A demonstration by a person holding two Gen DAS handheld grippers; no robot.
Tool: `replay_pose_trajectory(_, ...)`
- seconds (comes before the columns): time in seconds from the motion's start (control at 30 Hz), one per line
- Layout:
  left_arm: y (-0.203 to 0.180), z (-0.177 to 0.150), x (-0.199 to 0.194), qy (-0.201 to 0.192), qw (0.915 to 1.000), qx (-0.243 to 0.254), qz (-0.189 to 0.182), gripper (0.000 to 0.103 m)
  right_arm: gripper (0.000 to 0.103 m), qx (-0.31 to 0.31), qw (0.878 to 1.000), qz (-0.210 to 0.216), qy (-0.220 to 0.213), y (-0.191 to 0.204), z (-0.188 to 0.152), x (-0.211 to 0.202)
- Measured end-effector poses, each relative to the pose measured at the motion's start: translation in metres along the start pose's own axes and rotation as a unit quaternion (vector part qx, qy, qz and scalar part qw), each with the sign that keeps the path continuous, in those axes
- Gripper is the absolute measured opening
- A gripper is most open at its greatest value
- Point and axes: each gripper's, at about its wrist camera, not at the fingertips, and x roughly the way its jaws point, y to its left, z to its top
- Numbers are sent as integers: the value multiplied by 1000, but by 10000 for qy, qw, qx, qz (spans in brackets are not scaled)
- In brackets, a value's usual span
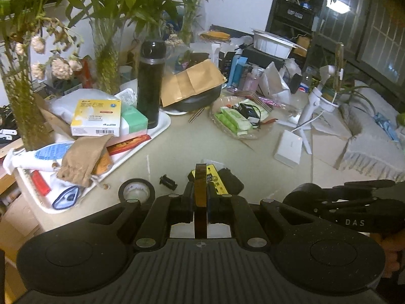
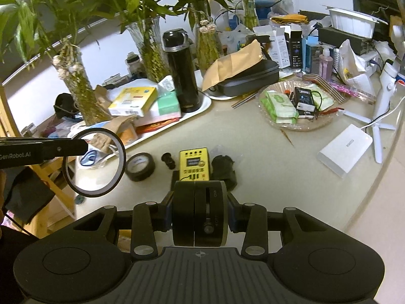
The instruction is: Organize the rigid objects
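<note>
The left gripper (image 1: 200,195) has its jaws pinching a thin ring of brown tape (image 2: 94,162), held up in the air. The right gripper (image 2: 200,212) has its jaws squeezed on a round black part with an on-off switch (image 2: 210,212).

Four small things are left on the surface (image 2: 253,152): a black tape roll (image 2: 140,166), a small black plug (image 2: 169,160) at its 3 o'clock, a yellow box (image 2: 194,164), and a dark lump (image 2: 224,168) that is hard to make out. Where things go cannot be seen.
</note>
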Motion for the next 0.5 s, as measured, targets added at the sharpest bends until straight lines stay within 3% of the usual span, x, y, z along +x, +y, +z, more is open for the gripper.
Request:
replay_pose_trajectory(0.27, -19, -27, -28, 115, 9997, 55, 230, 10, 43, -140, 9998, 50, 146, 17, -26, -26)
replay_pose_trajectory(0.5, -20, -66, -31, 408, 9986, -116, 312, 10, 43, -25, 9992, 45, 385, 20, -58, -23)
